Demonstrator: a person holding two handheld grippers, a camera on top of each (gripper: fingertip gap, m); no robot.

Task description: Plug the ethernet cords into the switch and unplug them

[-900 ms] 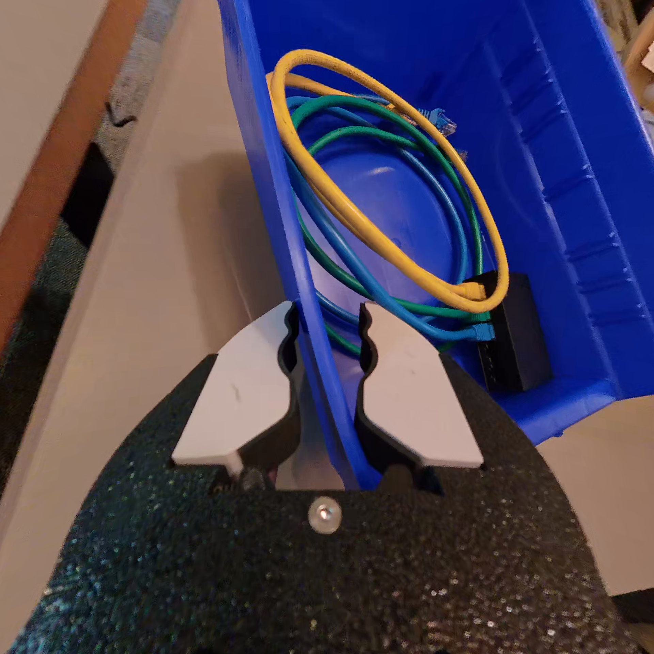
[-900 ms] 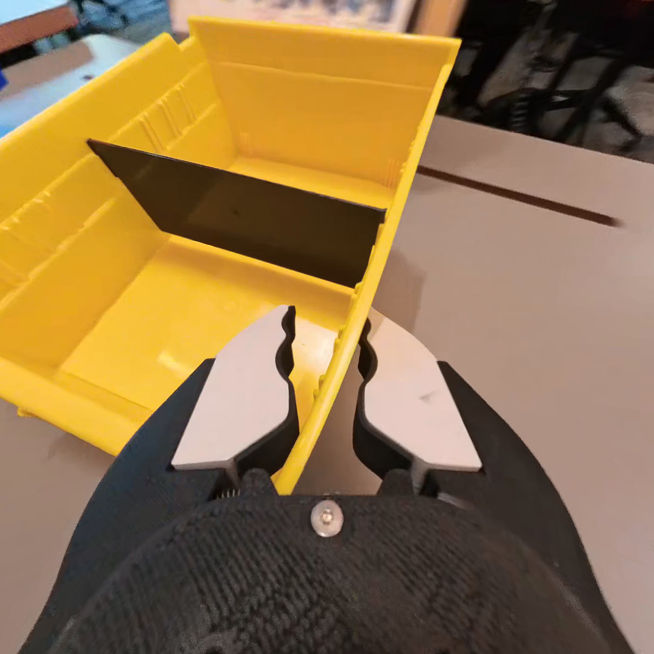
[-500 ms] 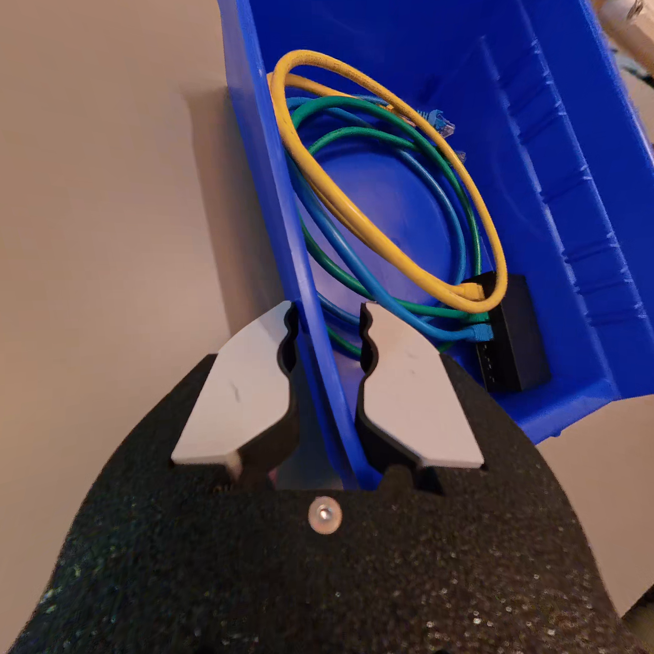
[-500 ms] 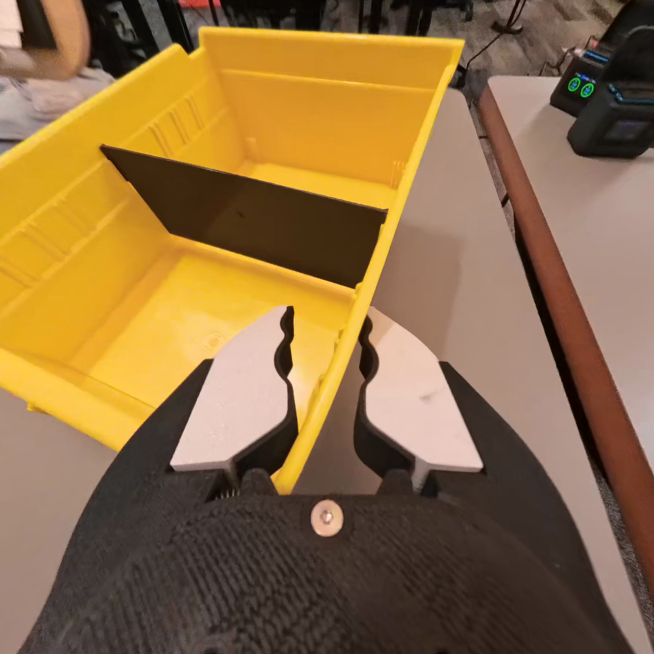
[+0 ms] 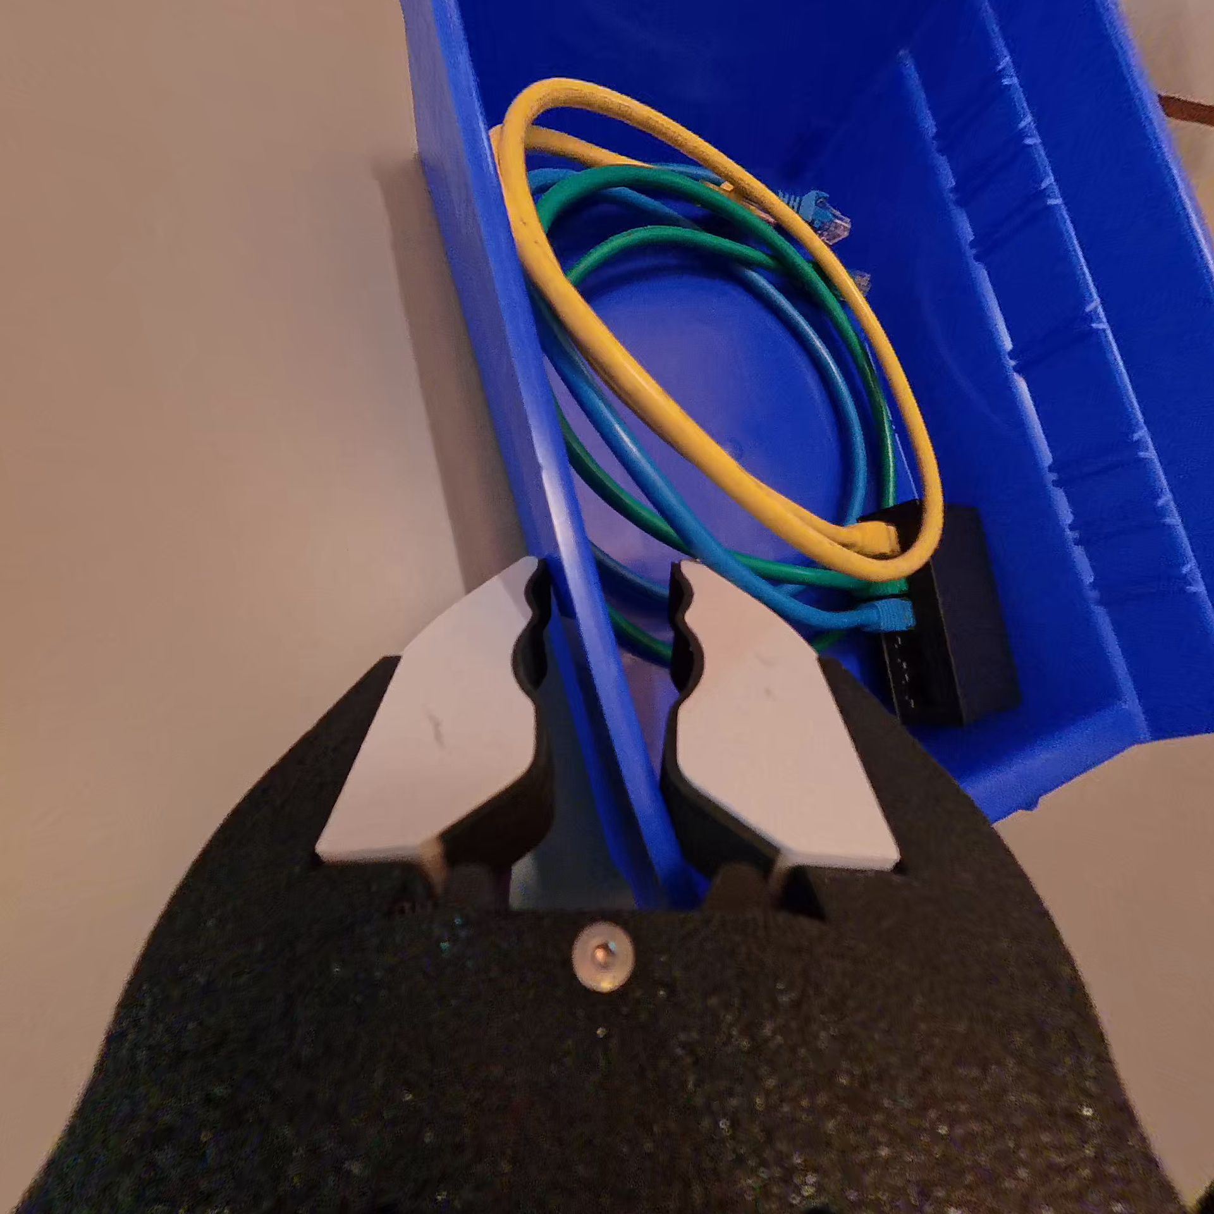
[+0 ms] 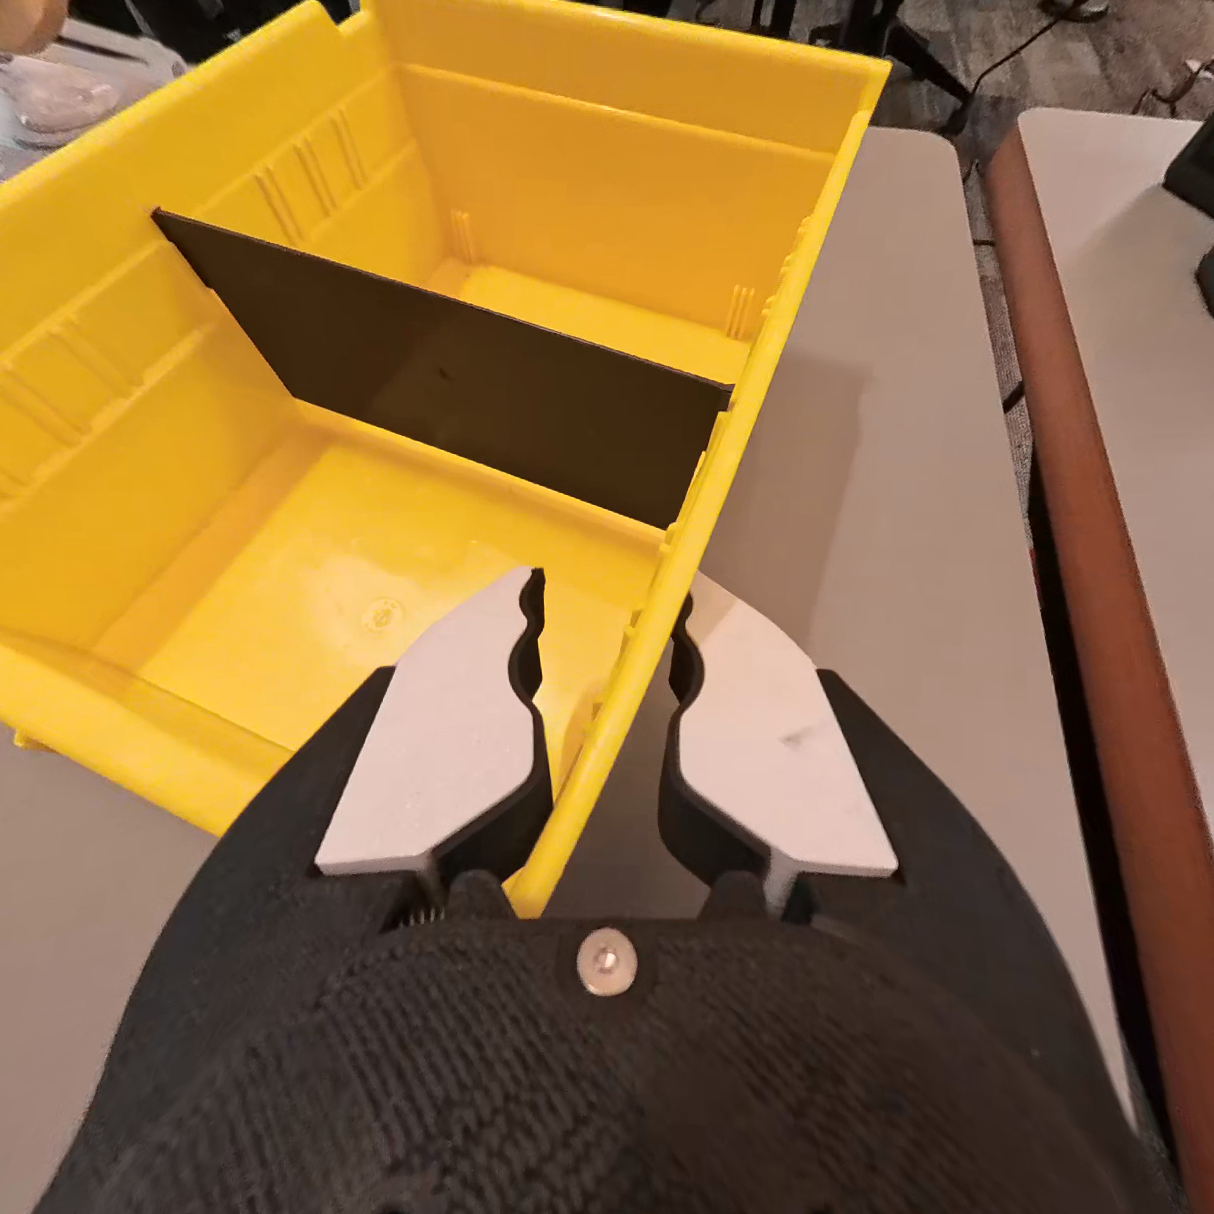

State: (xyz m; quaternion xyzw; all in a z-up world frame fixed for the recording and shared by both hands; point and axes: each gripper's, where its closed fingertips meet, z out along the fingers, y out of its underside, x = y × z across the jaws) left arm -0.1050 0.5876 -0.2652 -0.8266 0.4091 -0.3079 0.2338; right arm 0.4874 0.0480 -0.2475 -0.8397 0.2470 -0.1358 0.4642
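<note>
Swung onto bare tabletop, the left gripper (image 5: 607,591) straddles the blue bin (image 5: 1025,276) wall, jaws narrow, grip uncertain; ahead-right, cords (image 5: 663,420) meet the switch (image 5: 952,624); right gripper (image 6: 607,591) likewise straddles the yellow bin (image 6: 591,157); release, then reach for a plug.

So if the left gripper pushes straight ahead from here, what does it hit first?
Probably nothing new: the left gripper already straddles the blue bin's side wall, so it would slide along that wall. The cables lie just right of that line.
</note>
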